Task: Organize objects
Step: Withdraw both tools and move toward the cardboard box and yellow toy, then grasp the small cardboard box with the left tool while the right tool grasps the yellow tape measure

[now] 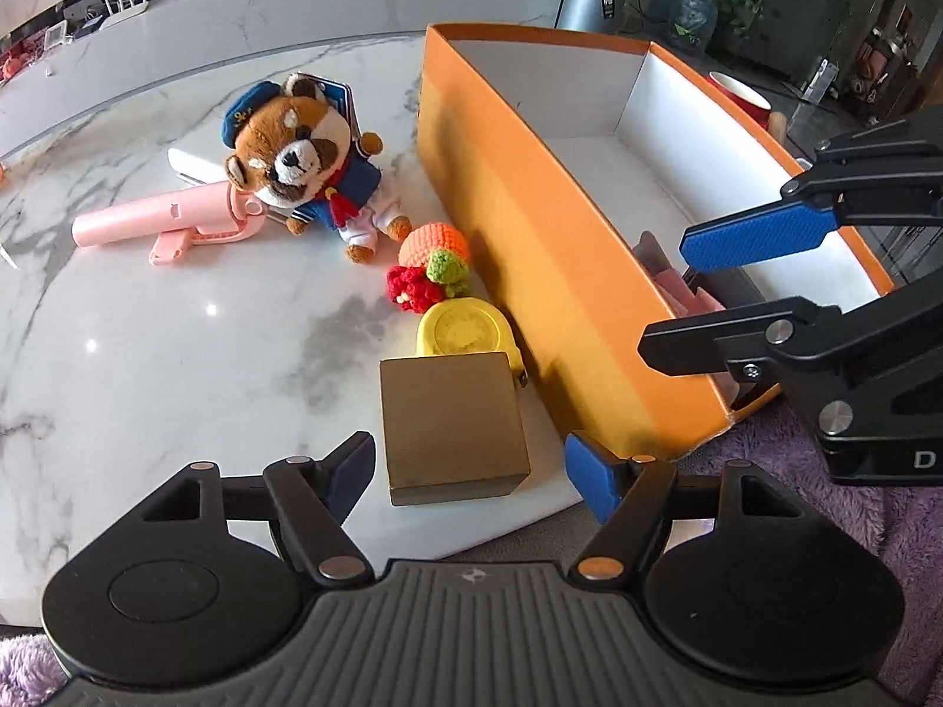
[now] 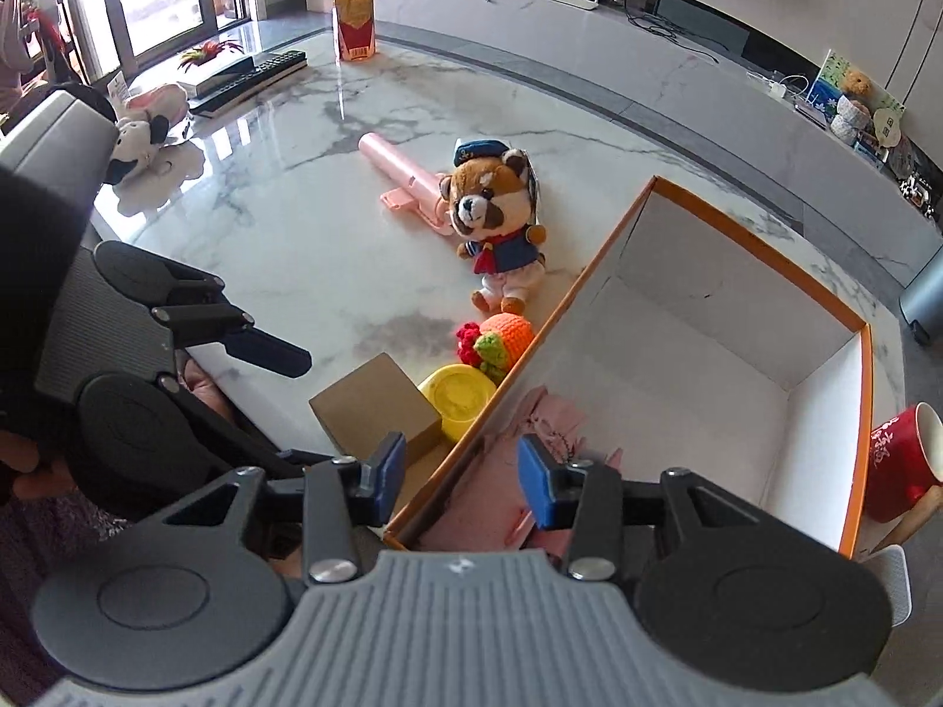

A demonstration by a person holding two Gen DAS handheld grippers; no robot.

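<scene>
- Box (image 1: 530, 235): orange outside, white inside, open-topped, on marble table; pink item (image 2: 530, 442) lies in its near end.
- Brown cube (image 1: 451, 424): upright, just beside the box wall.
- Yellow tape measure (image 1: 465, 330): flat, at cube's 12 o'clock.
- Crochet toy (image 1: 433, 262): orange, green, red; beyond the tape.
- Plush (image 1: 312, 165): sailor outfit, lying at 11 o'clock.
- Pink stick (image 1: 171, 224): lying flat, against plush's head.

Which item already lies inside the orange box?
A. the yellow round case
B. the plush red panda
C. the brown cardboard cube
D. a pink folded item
D: the pink folded item lies on the white floor of the orange box; the plush, cube and yellow case are all outside on the marble table.
</scene>
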